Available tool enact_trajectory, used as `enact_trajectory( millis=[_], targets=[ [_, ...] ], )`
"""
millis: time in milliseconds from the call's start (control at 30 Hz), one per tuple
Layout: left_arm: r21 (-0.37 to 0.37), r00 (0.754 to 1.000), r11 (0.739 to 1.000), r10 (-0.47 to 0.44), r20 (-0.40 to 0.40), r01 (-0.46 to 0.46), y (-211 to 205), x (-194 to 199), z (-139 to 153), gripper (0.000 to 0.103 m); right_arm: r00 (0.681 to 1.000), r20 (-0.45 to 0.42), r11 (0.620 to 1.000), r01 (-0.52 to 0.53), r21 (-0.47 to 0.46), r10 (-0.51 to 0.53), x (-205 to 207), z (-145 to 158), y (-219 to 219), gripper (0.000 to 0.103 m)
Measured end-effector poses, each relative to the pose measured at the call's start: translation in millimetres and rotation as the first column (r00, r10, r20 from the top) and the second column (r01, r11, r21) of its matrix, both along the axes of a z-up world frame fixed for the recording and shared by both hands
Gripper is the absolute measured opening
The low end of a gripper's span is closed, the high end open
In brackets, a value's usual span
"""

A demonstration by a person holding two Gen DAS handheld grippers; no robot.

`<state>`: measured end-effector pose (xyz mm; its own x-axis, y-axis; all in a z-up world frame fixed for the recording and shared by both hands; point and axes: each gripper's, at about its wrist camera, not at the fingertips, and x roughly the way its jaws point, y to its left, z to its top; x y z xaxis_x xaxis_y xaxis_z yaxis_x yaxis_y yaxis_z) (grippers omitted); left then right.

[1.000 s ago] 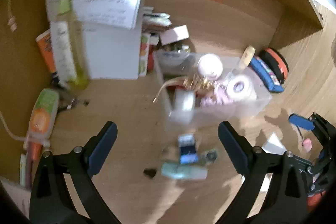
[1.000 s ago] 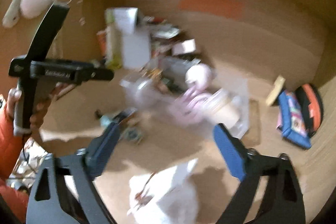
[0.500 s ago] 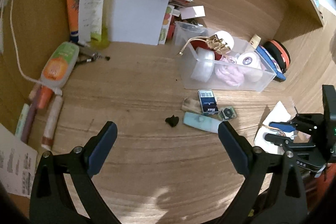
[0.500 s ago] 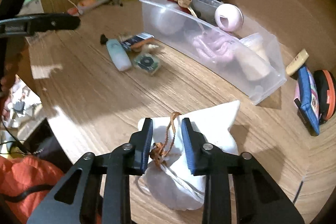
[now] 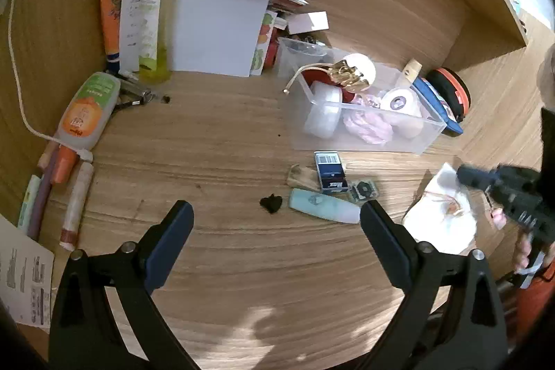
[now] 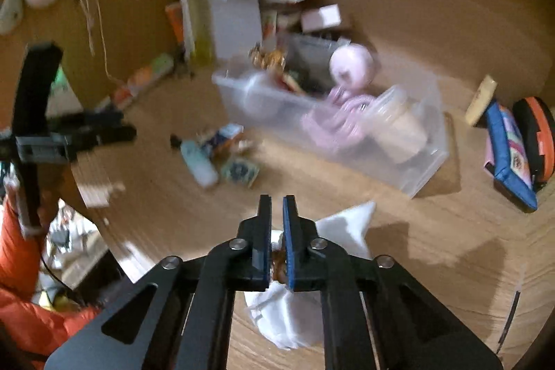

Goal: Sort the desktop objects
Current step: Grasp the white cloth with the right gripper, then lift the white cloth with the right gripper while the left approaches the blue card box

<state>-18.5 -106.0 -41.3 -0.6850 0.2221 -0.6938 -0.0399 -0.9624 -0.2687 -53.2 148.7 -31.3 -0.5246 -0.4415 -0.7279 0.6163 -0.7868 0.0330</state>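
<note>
While the clear bin (image 5: 364,127) already holds several items, right gripper (image 6: 276,207) pinches the white pouch (image 6: 288,318) drawstring; left gripper (image 5: 275,213) hangs spread over the unsorted pile (image 5: 329,186) mid-desk.

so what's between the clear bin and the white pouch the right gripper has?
Bare wood only, in both views: clear bin, white pouch, right gripper.

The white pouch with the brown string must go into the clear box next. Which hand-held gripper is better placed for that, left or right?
Right. The right hand-held gripper is already shut on the white pouch at its brown string. The left hand-held gripper is open and empty over bare desk, away from it. The clear box lies just ahead.
</note>
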Motion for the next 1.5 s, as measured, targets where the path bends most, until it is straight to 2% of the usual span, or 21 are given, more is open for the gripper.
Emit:
enact_trajectory(
  millis=[100, 200, 300, 367, 400, 433, 467, 667, 700, 733, 767, 800, 933, 1000, 1200, 1367, 1500],
  targets=[
    [-0.001, 1.000, 1.000, -0.006, -0.001, 0.006, 3, -2, 1, 0.098, 0.999, -0.053, 0.999, 0.009, -0.036, -0.011, 4, 22, 7, 0.003],
    [0.009, 1.000, 1.000, -0.012, 0.006, 0.012, 6, -5, 0, 0.098, 0.996, -0.086, 1.000, 0.009, -0.029, -0.011, 3, 33, 10, 0.004],
    [0.023, 0.999, 0.999, -0.032, 0.014, 0.032, 12, -7, -1, 0.098, 0.994, -0.108, 0.998, 0.035, 0.057, -0.029, 3, 30, 8, 0.007],
    [0.014, 0.999, 0.999, -0.043, 0.018, 0.043, 17, -8, -3, 0.098, 0.994, -0.096, 0.992, 0.059, 0.114, -0.048, 0, 19, 9, 0.029],
    [0.008, 0.999, 0.999, -0.049, 0.020, 0.049, 19, -8, -4, 0.098, 0.994, -0.091, 0.988, 0.073, 0.134, -0.061, -1, 12, 11, 0.050],
    [0.003, 0.998, 0.998, -0.058, 0.023, 0.058, 21, -8, -5, 0.098, 0.994, -0.084, 0.986, 0.080, 0.143, -0.068, -2, 2, 14, 0.062],
    [-0.001, 0.998, 0.998, -0.062, 0.025, 0.062, 22, -8, -6, 0.098, 0.995, -0.072, 0.986, 0.081, 0.148, -0.071, -3, -4, 18, 0.062],
    [0.008, 0.996, 0.998, -0.066, 0.063, 0.065, 26, -12, -16, 0.098, 0.990, 0.121, 0.991, 0.054, 0.119, -0.069, -23, -55, 24, 0.061],
    [0.011, 0.996, 0.998, -0.066, 0.066, 0.065, 26, -12, -17, 0.098, 0.986, 0.155, 0.996, 0.040, 0.082, -0.052, -24, -59, 25, 0.052],
    [0.010, 0.996, 0.998, -0.063, 0.067, 0.063, 26, -12, -18, 0.098, 0.983, 0.182, 0.999, 0.024, 0.040, -0.031, -25, -60, 25, 0.038],
    [0.008, 0.996, 0.998, -0.061, 0.069, 0.061, 27, -12, -18, 0.098, 0.983, 0.179, 0.999, 0.026, 0.036, -0.032, -24, -59, 25, 0.035],
    [0.005, 0.996, 0.998, -0.060, 0.072, 0.060, 27, -13, -19, 0.098, 0.989, 0.143, 0.998, 0.028, 0.050, -0.035, -21, -56, 23, 0.023],
    [-0.003, 0.996, 0.998, -0.059, 0.073, 0.060, 28, -15, -19, 0.098, 0.998, 0.061, 0.996, -0.009, 0.094, 0.003, -3, -39, 16, 0.014],
    [-0.005, 0.996, 0.998, -0.058, 0.070, 0.059, 29, -18, -18, 0.098, 1.000, -0.027, 0.985, -0.002, 0.170, 0.006, 8, -28, 13, 0.014],
    [0.028, 0.995, 0.997, -0.076, 0.064, 0.074, 34, -27, -17, 0.098, 0.989, -0.147, 0.964, 0.074, 0.257, -0.036, 4, -5, 24, 0.013],
    [0.033, 0.995, 0.996, -0.087, 0.051, 0.086, 37, -29, -14, 0.098, 0.973, -0.221, 0.962, 0.117, 0.248, -0.062, -9, 23, 26, 0.012],
    [0.046, 0.995, 0.996, -0.085, 0.059, 0.083, 36, -31, -15, 0.098, 0.968, -0.249, 0.972, 0.098, 0.212, -0.043, -11, 35, 9, 0.012]
  ],
)
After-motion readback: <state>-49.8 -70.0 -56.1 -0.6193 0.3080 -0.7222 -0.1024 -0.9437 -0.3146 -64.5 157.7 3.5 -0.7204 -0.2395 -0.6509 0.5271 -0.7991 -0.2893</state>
